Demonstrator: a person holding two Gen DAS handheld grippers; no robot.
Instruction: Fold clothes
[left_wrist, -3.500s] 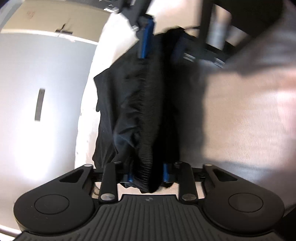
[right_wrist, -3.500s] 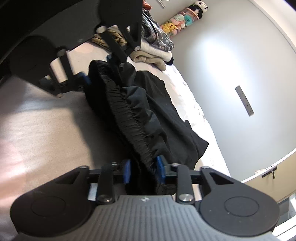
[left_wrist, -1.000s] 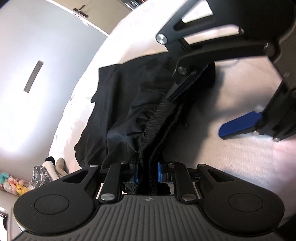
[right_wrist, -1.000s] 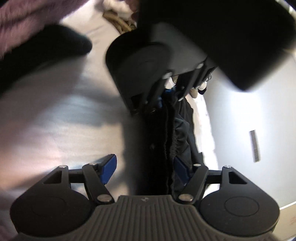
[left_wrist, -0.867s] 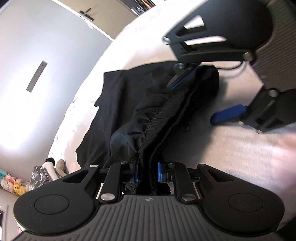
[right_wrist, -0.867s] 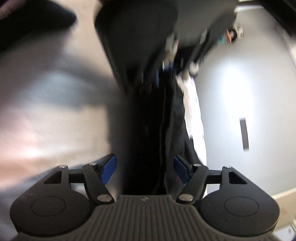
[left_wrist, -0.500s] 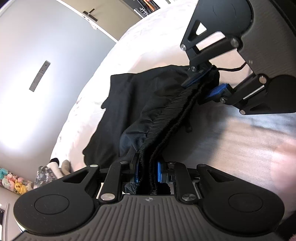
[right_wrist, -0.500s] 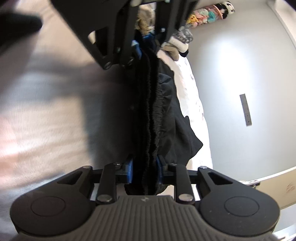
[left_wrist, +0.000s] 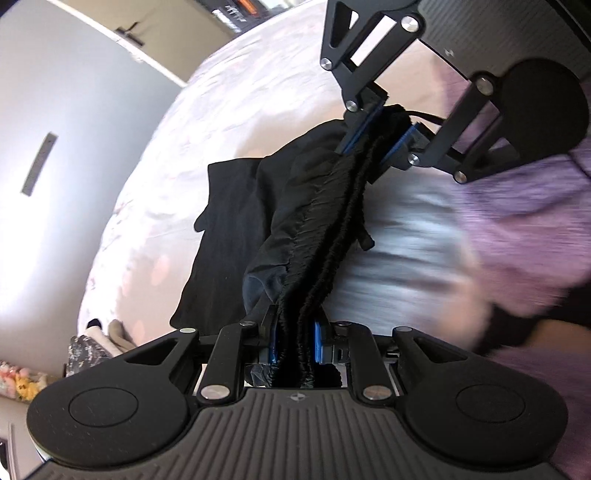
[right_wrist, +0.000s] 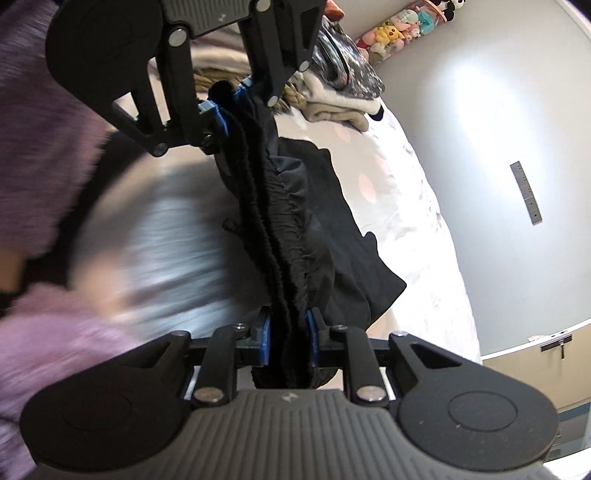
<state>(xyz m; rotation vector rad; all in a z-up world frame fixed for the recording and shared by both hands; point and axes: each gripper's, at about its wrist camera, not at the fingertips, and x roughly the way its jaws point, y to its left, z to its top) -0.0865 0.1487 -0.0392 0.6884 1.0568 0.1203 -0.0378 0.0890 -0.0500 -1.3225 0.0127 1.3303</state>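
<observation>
Black shorts (left_wrist: 295, 229) hang over bed (left_wrist: 258, 74), waistband pinched both ends: left gripper (left_wrist: 294, 345) at 6 o'clock, right gripper (right_wrist: 289, 339), jaws just closed on it. Soft, light, floppy; hold by elastic waistband.

Daylight is bright and soft. A glare patch blooms on the grey wall (right_wrist: 480, 110), and the pale bed (left_wrist: 155, 206) nearly washes out. The purple sleeve (left_wrist: 524, 214) smears with motion blur. Fisheye bending curves every edge; the black garment (right_wrist: 295, 229) loses detail in shadow.
</observation>
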